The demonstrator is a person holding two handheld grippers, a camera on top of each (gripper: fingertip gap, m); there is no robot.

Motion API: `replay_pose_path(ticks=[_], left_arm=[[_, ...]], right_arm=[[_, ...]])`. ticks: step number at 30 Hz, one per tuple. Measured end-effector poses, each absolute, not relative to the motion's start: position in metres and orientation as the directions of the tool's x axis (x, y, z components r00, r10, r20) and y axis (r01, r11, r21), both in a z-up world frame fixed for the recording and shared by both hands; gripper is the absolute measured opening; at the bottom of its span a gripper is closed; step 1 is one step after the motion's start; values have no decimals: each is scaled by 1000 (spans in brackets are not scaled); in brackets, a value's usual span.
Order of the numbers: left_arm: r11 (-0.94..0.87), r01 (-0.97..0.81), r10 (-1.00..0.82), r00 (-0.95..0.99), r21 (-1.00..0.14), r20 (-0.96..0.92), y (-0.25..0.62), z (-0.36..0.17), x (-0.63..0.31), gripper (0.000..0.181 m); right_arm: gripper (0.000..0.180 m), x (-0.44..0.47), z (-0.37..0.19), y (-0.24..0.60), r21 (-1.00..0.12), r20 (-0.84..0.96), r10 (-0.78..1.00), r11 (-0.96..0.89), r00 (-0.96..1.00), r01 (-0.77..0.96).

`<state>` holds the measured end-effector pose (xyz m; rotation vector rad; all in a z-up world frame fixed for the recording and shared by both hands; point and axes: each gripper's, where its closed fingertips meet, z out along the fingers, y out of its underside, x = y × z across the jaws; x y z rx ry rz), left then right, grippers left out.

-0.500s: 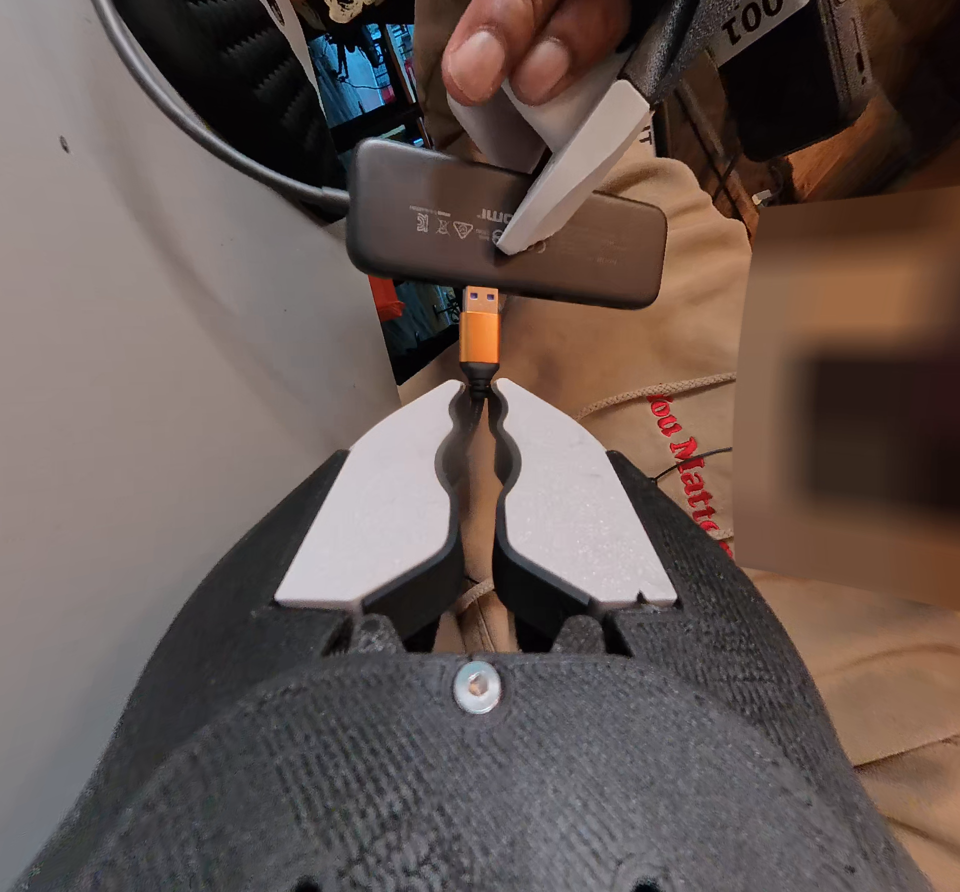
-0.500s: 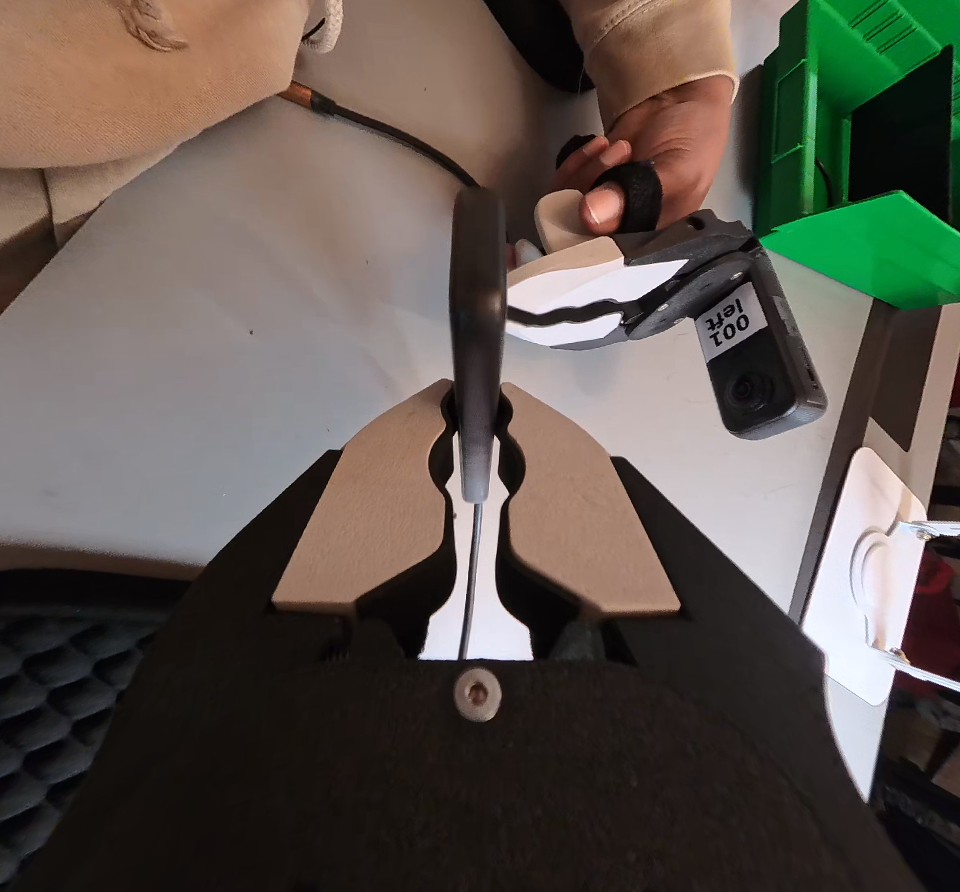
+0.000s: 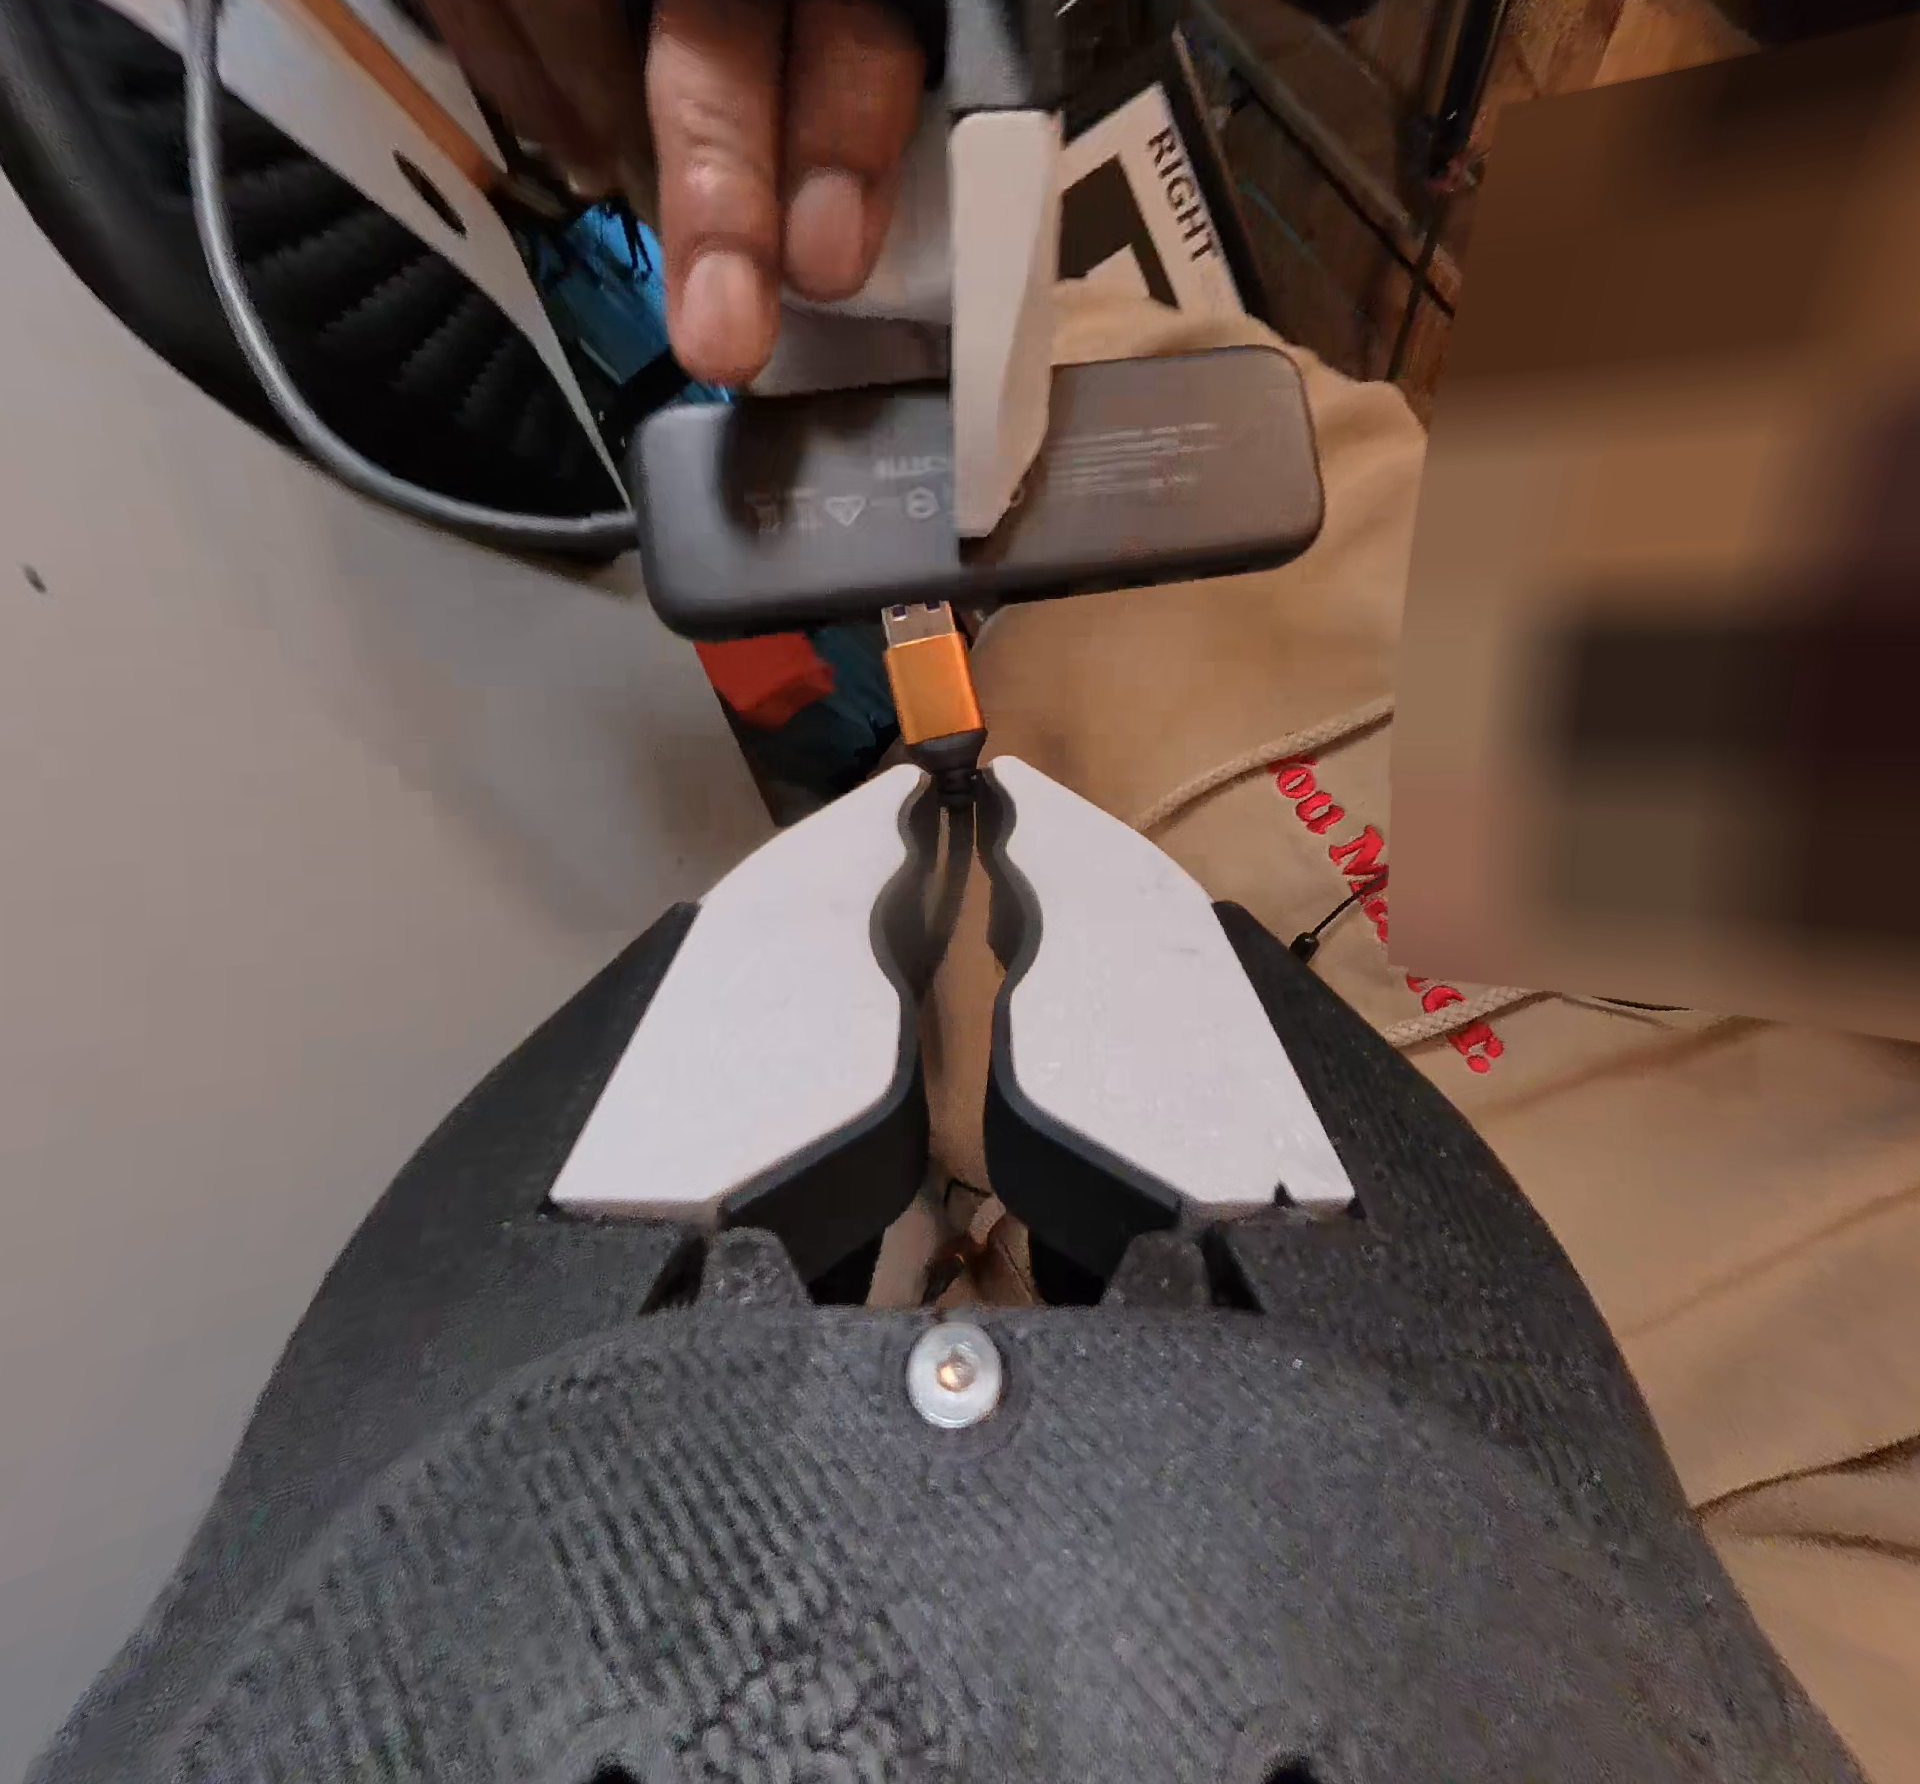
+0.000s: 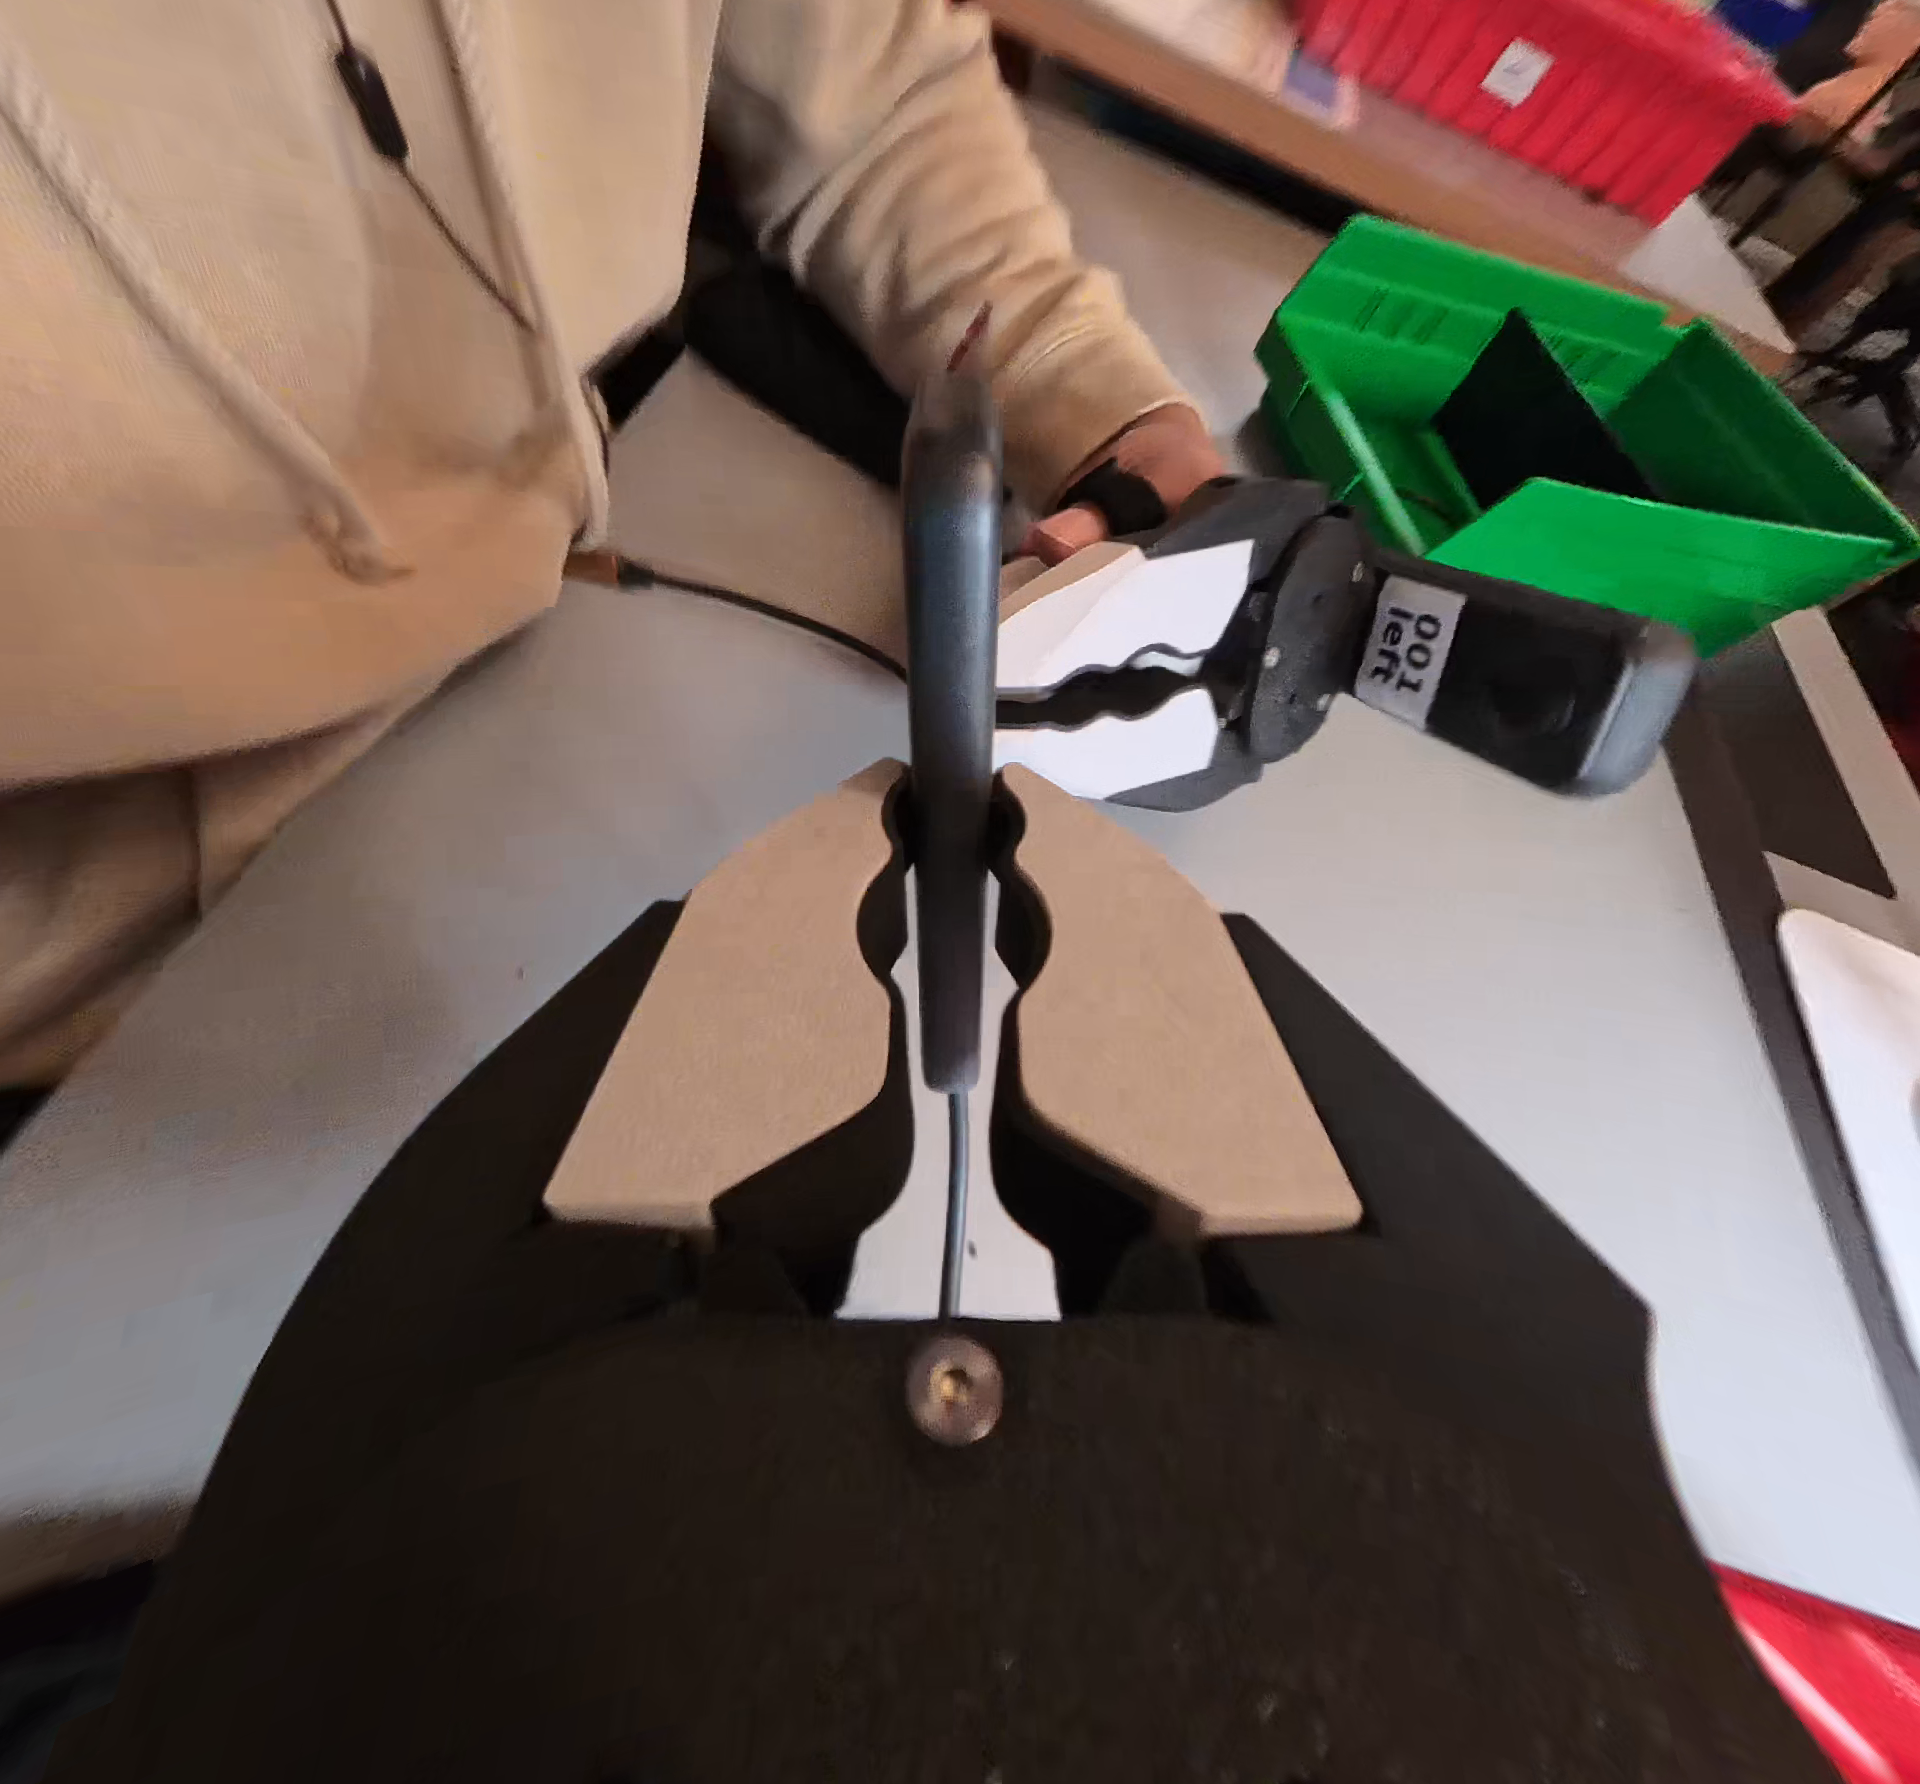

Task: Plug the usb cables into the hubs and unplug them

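Observation:
My left gripper (image 3: 958, 770) is shut on the black cable just behind an orange USB plug (image 3: 932, 683). The plug's metal tip sits at the lower edge of a dark grey hub (image 3: 1164, 487); part of the tip still shows. My right gripper (image 4: 952, 778) is shut on the hub (image 4: 948, 591), seen edge-on and held above the grey table (image 4: 1403, 955). In the left wrist view the right gripper's white fingers (image 3: 997, 321) clamp the hub from above. In the right wrist view the left gripper (image 4: 1122, 685) comes in from the right of the hub.
A green plastic bin (image 4: 1558, 456) stands on the table beyond the left gripper. The hub's own grey cable (image 3: 270, 384) loops off to the left. A person in a beige hoodie (image 4: 312, 332) is close behind. A red crate (image 4: 1507, 41) sits on a far bench.
Both grippers have lifted and tilted, so the views show more of the room. The hub has shifted right in the left wrist view. The plug still sits at the hub's edge.

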<state>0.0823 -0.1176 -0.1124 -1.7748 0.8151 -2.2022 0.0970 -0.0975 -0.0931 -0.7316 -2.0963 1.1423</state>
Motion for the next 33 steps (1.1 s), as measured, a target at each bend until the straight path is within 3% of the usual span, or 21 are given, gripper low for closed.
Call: replay_pose_path(ticks=[6, 12, 19, 21, 23, 33], left_arm=[[-804, -212, -504, -256, -556, 825, -123, -117, 87, 6], [-714, -95, -684, -115, -693, 720, -98, -104, 73, 7], [-428, -194, -881, 309, -883, 359, -61, -120, 51, 33], [-382, -210, -890, 346, -900, 297, -57, -122, 47, 24], [-359, -211, -898, 345, -909, 274, -57, -121, 45, 0], [-329, -315, -887, 426, -890, 177, -54, -110, 12, 0]], right_arm=[[12, 93, -91, -109, -930, 174, 738, 340, -652, 137], [12, 81, -71, -89, -959, 168, 818, 264, -550, 99], [12, 50, -58, -60, -997, 71, 906, 82, -417, 8], [12, 41, -62, -56, -999, 39, 918, 40, -395, -6], [12, 36, -69, -52, -1000, 4, 927, 4, -375, -1], [17, 35, -96, -39, -992, 11, 952, 49, -307, 115]])
